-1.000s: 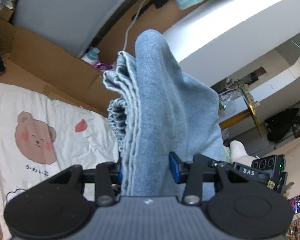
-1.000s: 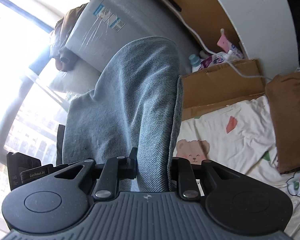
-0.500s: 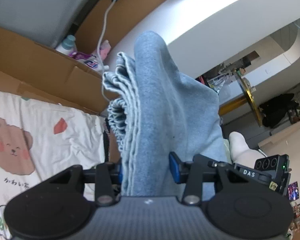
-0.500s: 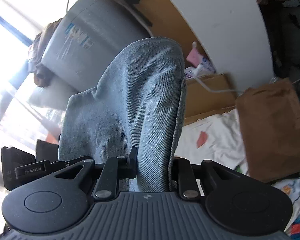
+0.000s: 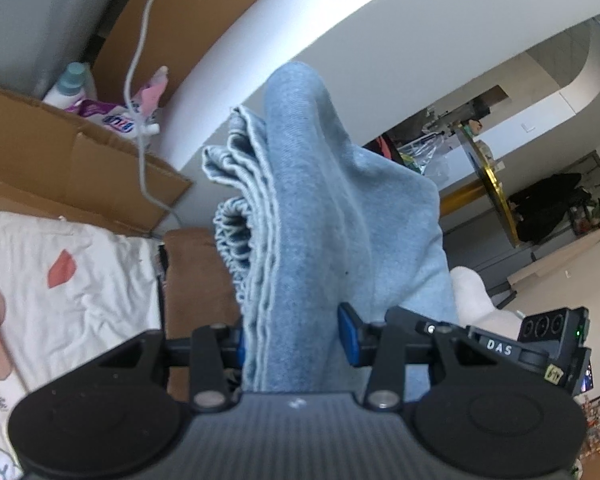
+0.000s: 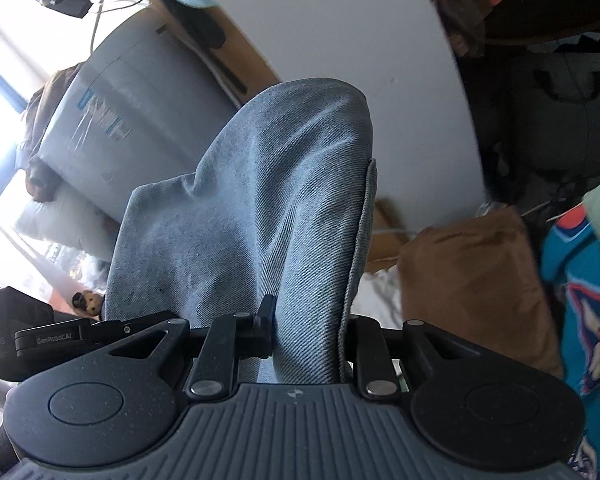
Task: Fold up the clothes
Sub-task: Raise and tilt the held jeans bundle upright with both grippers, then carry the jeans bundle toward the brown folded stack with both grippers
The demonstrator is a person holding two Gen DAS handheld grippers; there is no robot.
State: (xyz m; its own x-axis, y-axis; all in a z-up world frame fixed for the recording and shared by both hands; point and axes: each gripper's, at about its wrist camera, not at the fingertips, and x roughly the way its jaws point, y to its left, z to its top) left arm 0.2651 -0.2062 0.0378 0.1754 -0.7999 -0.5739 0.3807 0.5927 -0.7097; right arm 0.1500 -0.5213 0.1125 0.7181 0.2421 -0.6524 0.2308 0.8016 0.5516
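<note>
holding the jeans (image 5: 320, 216) up in the air, the left gripper (image 5: 294, 340) and right gripper (image 6: 310, 332) each pinch a bunch of several denim layers, so some folding seems done, but the jeans are not laid down on the sheet (image 5: 80, 280).

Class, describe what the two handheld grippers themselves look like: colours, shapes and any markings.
Left gripper: matte black linkage arms, round black discs, ribbed grey body, blue pads, silver pivot screws. Right gripper: the same black-and-grey build, with black pads. A black camera module lettered "DAS" shows beside the left one.
</note>
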